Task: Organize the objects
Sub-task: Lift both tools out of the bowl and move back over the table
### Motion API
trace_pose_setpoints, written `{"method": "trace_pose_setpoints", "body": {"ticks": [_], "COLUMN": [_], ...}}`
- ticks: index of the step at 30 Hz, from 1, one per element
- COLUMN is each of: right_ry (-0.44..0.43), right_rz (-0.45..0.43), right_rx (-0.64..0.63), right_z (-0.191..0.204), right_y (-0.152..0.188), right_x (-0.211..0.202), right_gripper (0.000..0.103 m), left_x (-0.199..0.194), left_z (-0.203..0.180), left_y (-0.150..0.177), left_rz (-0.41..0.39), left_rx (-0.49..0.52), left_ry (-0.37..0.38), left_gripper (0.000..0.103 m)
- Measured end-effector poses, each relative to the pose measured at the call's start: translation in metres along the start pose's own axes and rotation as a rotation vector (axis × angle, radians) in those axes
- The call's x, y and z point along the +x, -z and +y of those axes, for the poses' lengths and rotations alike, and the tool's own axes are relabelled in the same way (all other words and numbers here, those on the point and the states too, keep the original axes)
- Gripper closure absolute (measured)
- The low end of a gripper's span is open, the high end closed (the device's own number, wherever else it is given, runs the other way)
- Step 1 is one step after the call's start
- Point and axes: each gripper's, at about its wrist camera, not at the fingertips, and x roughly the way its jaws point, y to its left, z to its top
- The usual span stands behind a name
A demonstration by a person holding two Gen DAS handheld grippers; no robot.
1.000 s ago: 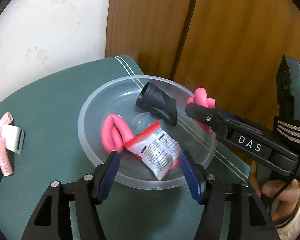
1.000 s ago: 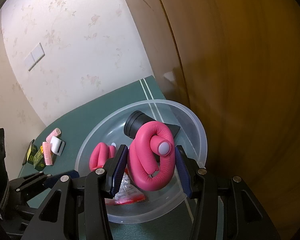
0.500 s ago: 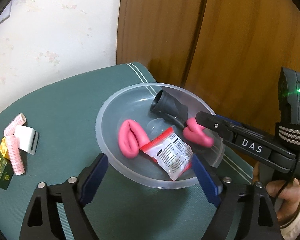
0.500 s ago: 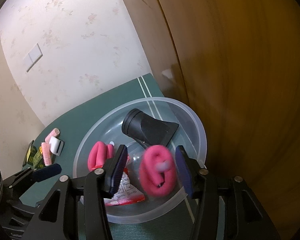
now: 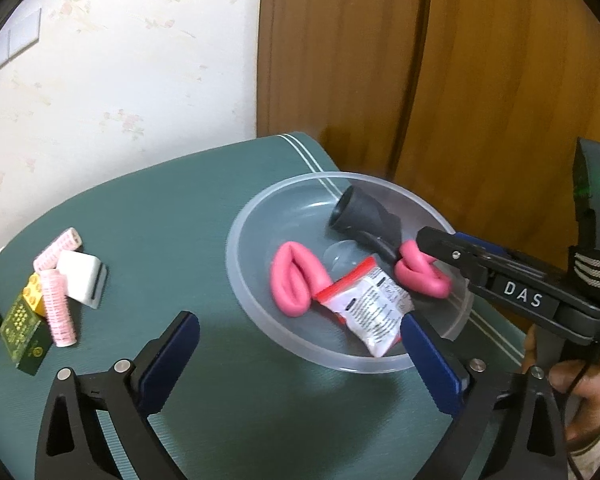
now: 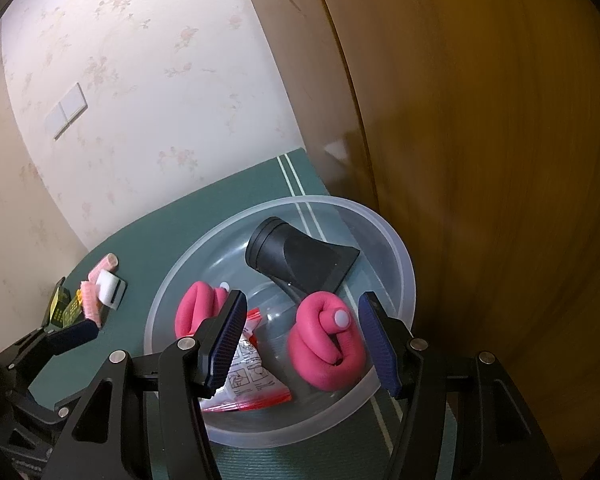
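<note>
A clear plastic bowl (image 5: 260, 224) (image 6: 400, 256) sits on the green table. In it lie a black dryer nozzle (image 5: 364, 216) (image 6: 296, 256), a folded pink foam roller (image 5: 294, 280) (image 6: 198, 304), a second coiled pink foam roller (image 5: 418, 276) (image 6: 324, 348) and a red-edged sachet (image 5: 370, 312) (image 6: 248, 372). My right gripper (image 6: 302, 344) is open above the bowl, its jaws on either side of the coiled roller, not touching it. My left gripper (image 5: 300, 352) is open and empty at the bowl's near rim.
At the table's left lie pink hair rollers (image 5: 58, 312) (image 6: 90, 300), a white block (image 5: 84, 278) (image 6: 110, 286), a yellow brick (image 5: 34, 292) and green packets (image 5: 20, 332) (image 6: 60, 308). A wooden door (image 5: 460, 80) stands close behind the bowl; a papered wall (image 5: 120, 60) is at left.
My right gripper opened and the coiled pink roller dropped from it into the bowl. My left gripper opened wider and drew back and left from the bowl.
</note>
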Motion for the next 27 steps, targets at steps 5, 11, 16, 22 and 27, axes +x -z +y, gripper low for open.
{"method": "trace_pose_setpoints", "body": {"ticks": [5, 11, 16, 22, 27], "right_ry": [-0.006, -0.017, -0.025, -0.035, -0.035], "right_rz": [-0.004, -0.003, -0.012, -0.024, -0.04], "right_rx": [-0.007, -0.02, -0.026, -0.041, -0.072], "right_z": [0.002, 0.006, 0.008, 0.012, 0.019], "right_y": [0.0, 0.001, 0.003, 0.004, 0.006], "right_x": [0.0, 0.002, 0.002, 0.002, 0.0], "right_gripper": [0.043, 0.043, 0.042, 0.042, 0.041], "left_x": [-0.002, -0.006, -0.011, -0.014, -0.018], "left_z": [0.005, 0.009, 0.015, 0.02, 0.026], "left_y": [0.003, 0.005, 0.008, 0.01, 0.012], "left_rz": [-0.004, -0.012, -0.018, -0.022, -0.028], "left_rx": [-0.007, -0.018, -0.028, -0.042, -0.047], "left_ry": [-0.015, -0.02, -0.023, -0.026, -0.027], "left_gripper": [0.001, 0.001, 0.001, 0.001, 0.001]}}
